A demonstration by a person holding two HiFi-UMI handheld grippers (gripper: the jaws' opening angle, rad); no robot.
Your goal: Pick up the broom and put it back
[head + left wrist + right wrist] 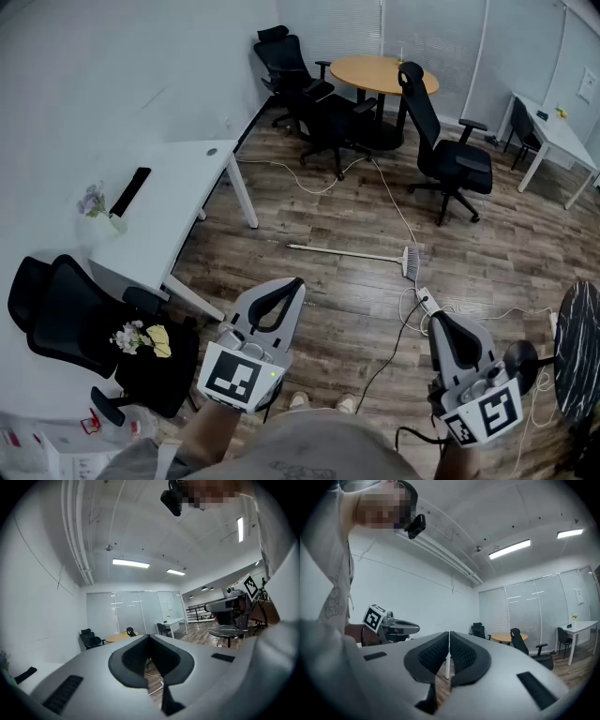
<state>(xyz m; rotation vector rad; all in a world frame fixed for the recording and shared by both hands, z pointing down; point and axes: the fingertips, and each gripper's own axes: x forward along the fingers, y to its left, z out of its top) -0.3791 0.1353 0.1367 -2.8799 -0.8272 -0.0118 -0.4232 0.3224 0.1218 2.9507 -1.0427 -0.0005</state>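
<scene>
The broom (349, 253) lies flat on the wooden floor in the head view, its thin pale handle pointing left and its brush head (411, 263) at the right. My left gripper (285, 287) is held level, near and left of the broom, well short of it. Its jaws are shut with nothing between them, the tips meeting in the left gripper view (149, 637). My right gripper (441, 322) hovers near and right of the brush head, also apart from it. In the right gripper view (449, 633) its pads touch along their length and hold nothing.
A white desk (178, 192) stands at the left with a black chair (56, 309) in front of it. Office chairs (450, 159) surround a round wooden table (375, 73) at the back. Cables (394, 202) and a power strip (427, 300) cross the floor. A dark round table (577, 347) is at the right.
</scene>
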